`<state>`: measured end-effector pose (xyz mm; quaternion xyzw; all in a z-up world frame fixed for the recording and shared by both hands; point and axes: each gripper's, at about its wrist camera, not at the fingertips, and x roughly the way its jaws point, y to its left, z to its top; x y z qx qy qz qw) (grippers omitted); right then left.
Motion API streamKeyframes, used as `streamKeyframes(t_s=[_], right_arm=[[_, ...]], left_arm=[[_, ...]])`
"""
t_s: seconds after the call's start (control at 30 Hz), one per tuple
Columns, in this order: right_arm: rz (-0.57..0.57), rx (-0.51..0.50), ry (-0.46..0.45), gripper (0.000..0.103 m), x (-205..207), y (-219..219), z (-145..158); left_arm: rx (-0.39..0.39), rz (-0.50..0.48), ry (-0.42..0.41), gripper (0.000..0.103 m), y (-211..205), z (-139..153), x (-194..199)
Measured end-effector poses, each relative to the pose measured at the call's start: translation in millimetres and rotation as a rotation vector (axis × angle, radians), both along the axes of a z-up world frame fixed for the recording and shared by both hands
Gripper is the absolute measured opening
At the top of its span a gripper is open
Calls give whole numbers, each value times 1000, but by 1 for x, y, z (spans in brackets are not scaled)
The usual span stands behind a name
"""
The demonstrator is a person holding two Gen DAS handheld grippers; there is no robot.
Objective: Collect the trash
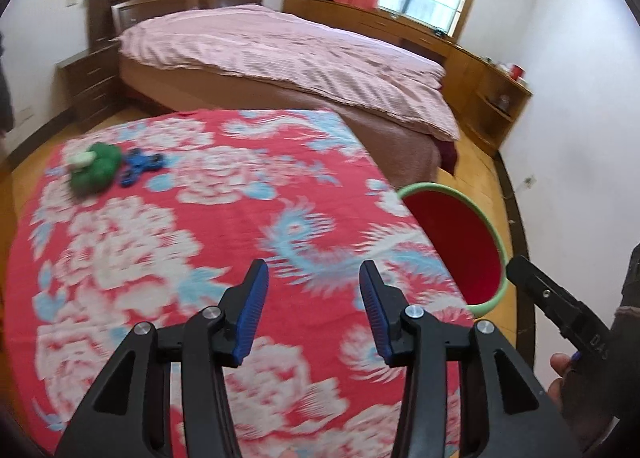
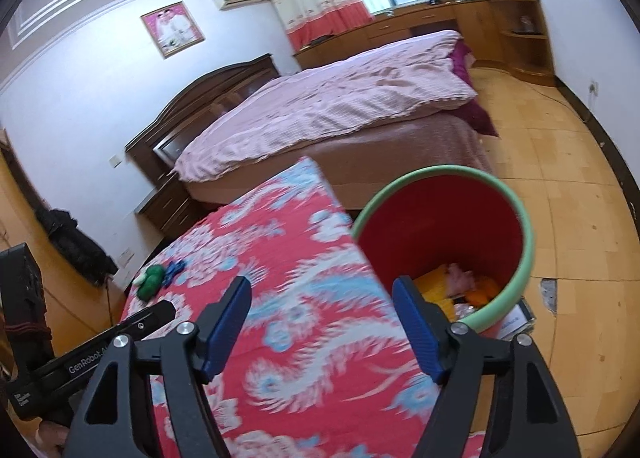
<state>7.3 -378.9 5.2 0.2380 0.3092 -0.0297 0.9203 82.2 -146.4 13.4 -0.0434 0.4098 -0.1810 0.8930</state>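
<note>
My left gripper hovers open over the red floral tablecloth, with nothing between its blue pads. A green lump with a white piece and a blue spinner-like item lie at the table's far left. A red bin with a green rim stands on the floor off the table's right edge. In the right wrist view my right gripper is open and empty, above the table edge beside the bin. Yellow, orange and pink scraps lie inside it. The green lump shows far left.
A bed with a pink cover lies beyond the table, with a dark nightstand on its left. Wooden cabinets run along the window wall. Yellow floor tiles spread to the right of the bin. A person's hand shows at the right edge.
</note>
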Motion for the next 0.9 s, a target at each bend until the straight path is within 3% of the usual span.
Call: streamKeyframes(t_s=[0.3,0.57,0.9], right_arm=[[78,-40,18,95,-2,61,6],[109,-109,25,100,-2,100,5],[130,-140,59,102,-10,126,0]], left_arm=[[0,117,-3,47,60,-1,-15],[14,212,-38,47,100,2,-30],[5,264,-23,47,122,-7,-42]])
